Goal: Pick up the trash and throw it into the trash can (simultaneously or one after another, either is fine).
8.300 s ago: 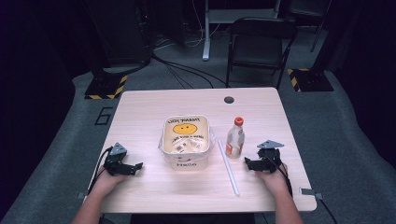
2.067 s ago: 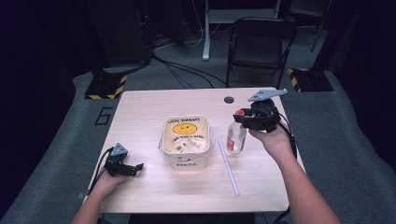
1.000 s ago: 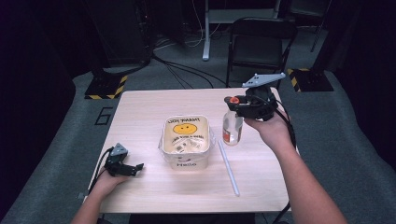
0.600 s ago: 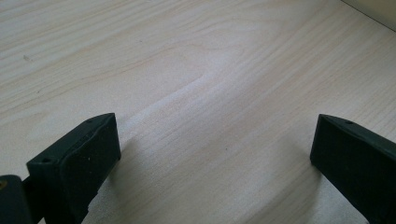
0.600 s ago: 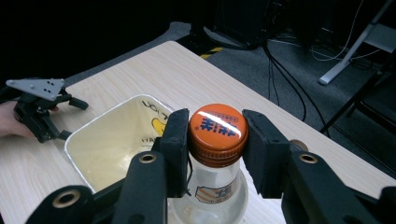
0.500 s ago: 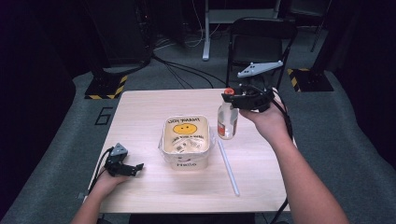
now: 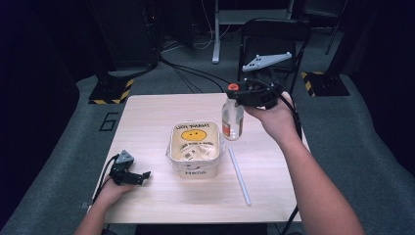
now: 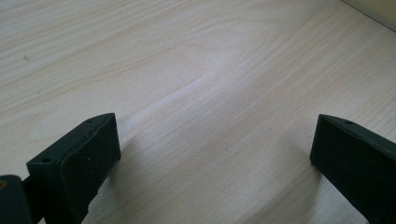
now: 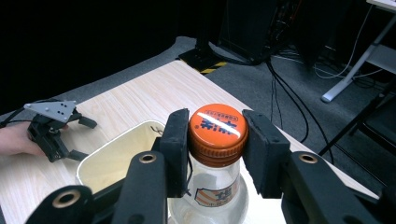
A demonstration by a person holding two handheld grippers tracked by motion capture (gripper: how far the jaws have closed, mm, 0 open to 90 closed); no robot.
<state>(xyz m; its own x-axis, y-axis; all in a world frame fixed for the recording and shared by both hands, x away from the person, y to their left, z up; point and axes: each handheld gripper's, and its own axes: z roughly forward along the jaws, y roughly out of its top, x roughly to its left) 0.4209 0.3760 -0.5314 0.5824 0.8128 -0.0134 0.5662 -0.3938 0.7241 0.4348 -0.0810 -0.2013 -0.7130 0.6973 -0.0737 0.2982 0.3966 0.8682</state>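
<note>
Dark room, grey carpet, black folding chair (image 7: 274,44) and cables behind a light wood desk (image 7: 156,112). Right gripper (image 7: 244,95) sits above the desk's far right area, jaws clamped on the orange cap of a clear bottle (image 7: 232,120); the right gripper view shows both pads pressing the cap sides of that bottle (image 9: 218,140), one pad each side. Bottle hangs upright, red-and-white label near its lower part, bottom clear of the desk, just beside the far right corner of the container (image 7: 194,147). Container is a pale square tub with a yellow smiley face printed inside and "Hello" on the near wall, mid-desk. White straw (image 7: 239,175) lies flat on the desk to the tub's right, near the front edge, well apart from the bottle. Left gripper (image 7: 128,174) rests at the near left of the desk in the person's hand, jaws wide apart with bare wood between them in the left gripper view (image 8: 210,154), holding nothing.
</note>
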